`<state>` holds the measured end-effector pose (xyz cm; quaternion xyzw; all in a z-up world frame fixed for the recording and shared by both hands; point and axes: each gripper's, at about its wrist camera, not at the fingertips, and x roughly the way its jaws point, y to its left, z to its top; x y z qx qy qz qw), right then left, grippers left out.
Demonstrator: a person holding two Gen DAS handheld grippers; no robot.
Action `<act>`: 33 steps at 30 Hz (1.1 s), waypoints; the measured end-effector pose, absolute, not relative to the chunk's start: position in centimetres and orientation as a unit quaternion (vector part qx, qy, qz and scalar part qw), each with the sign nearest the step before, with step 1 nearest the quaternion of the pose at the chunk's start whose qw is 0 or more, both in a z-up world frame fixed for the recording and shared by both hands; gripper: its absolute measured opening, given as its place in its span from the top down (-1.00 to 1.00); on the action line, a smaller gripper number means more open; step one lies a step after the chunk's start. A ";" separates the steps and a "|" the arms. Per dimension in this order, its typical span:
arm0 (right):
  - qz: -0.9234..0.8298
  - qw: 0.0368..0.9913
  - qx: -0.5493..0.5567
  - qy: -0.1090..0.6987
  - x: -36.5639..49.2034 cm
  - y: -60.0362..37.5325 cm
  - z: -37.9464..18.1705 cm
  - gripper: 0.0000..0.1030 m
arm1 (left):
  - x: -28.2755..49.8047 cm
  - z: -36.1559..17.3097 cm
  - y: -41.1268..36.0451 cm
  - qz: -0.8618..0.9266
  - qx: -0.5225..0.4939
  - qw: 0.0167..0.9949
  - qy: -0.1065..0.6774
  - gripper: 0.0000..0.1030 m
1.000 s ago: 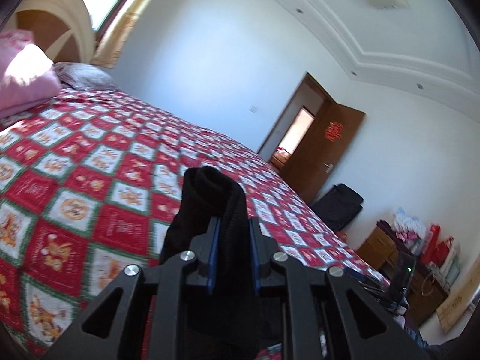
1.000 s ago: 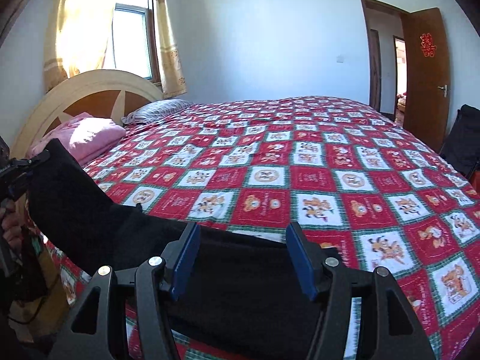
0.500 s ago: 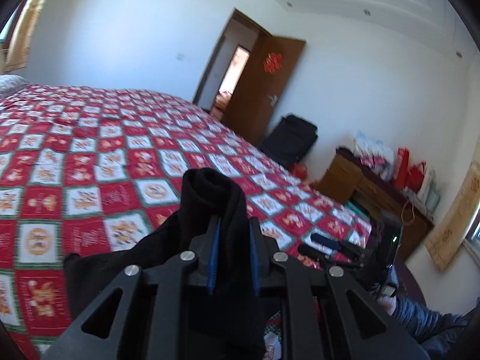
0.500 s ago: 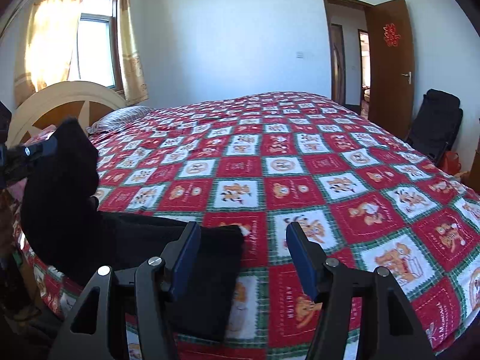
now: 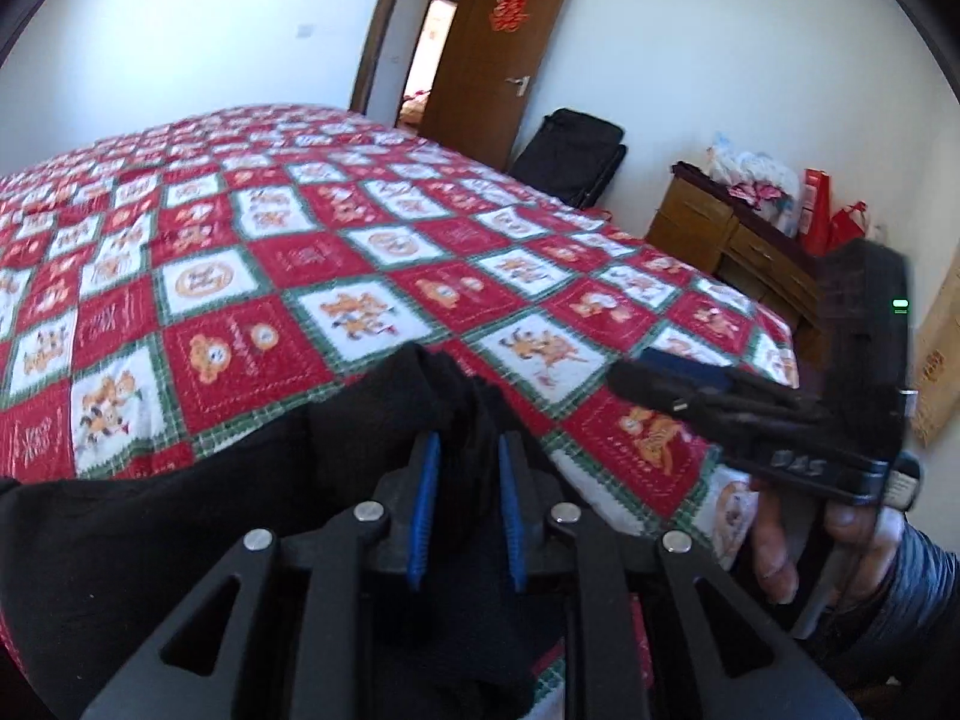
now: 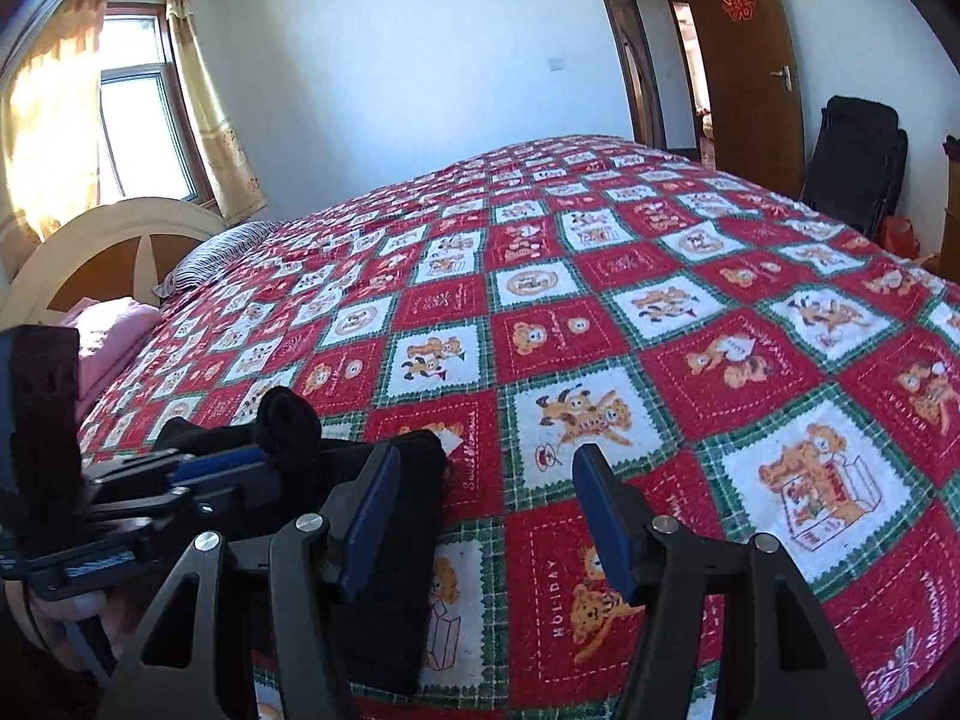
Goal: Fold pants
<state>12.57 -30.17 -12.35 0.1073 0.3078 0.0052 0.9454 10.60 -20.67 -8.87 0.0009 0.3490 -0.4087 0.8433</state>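
The black pants (image 5: 144, 534) lie on the near edge of the bed with its red and white checked quilt (image 5: 336, 252). My left gripper (image 5: 465, 462) is shut on a bunched fold of the pants (image 5: 456, 396), held low over the layer below. In the right wrist view the left gripper (image 6: 240, 468) shows at the left with the fold (image 6: 285, 420) sticking up from it. My right gripper (image 6: 486, 510) is open and empty, just right of the pants' edge (image 6: 408, 540). It also shows in the left wrist view (image 5: 678, 372), at the right.
A headboard (image 6: 108, 240), a striped pillow (image 6: 222, 252) and a pink blanket (image 6: 108, 342) are at the bed's far left. A wooden door (image 5: 492, 54), a black bag (image 5: 570, 156) and a wooden dresser (image 5: 738, 246) stand to the right.
My left gripper has swung right and down with the fold, laying it over the rest of the pants. My right gripper has shifted right, off the cloth, and stays open.
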 end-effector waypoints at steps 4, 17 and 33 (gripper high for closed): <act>0.010 0.942 0.128 0.311 12.4 -30.7 -12.5 -0.20 | 9.0 -6.3 -18.1 -0.402 -0.004 0.868 0.292 -0.19; 0.081 0.901 0.171 0.391 13.5 -24.4 -13.0 -0.48 | 11.6 -11.0 -7.6 -0.220 -0.054 0.924 0.308 -0.67; 0.082 0.891 0.165 0.415 12.7 -25.9 -14.0 0.69 | 12.1 -12.7 -7.1 -0.207 -0.051 0.924 0.318 -0.96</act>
